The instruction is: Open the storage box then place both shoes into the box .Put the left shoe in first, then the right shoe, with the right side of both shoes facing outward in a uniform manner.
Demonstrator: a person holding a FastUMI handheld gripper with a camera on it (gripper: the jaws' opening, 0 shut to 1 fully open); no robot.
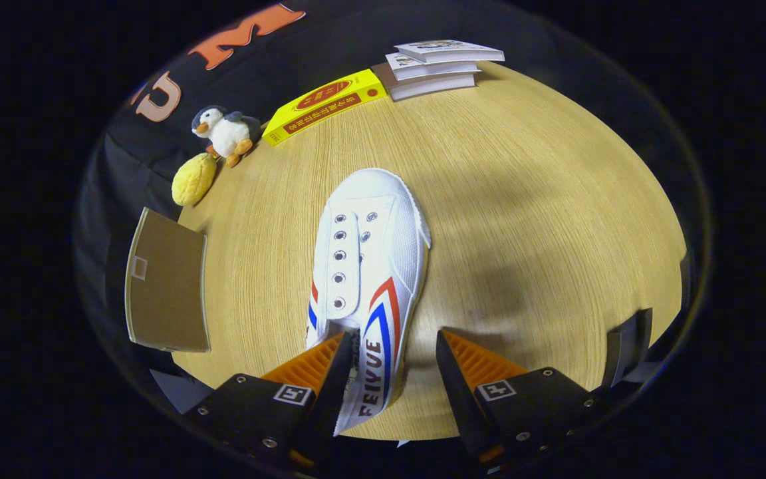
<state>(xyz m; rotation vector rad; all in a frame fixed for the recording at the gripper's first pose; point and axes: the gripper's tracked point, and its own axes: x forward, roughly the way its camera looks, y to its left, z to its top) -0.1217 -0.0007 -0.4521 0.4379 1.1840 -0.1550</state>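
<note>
Shoe lies on the wooden surface, toe pointing away, heel end reaching back between the gripper jaws. Jaws stand apart, the left one touching the shoe's heel side, the right one clear of it. Beyond the toe sit a yellow book, stacked books, a penguin toy, and a brown flap off left.

I read "FEIYUE" on the heel side of the white shoe; the yellow book's lettering is too small to read.
</note>
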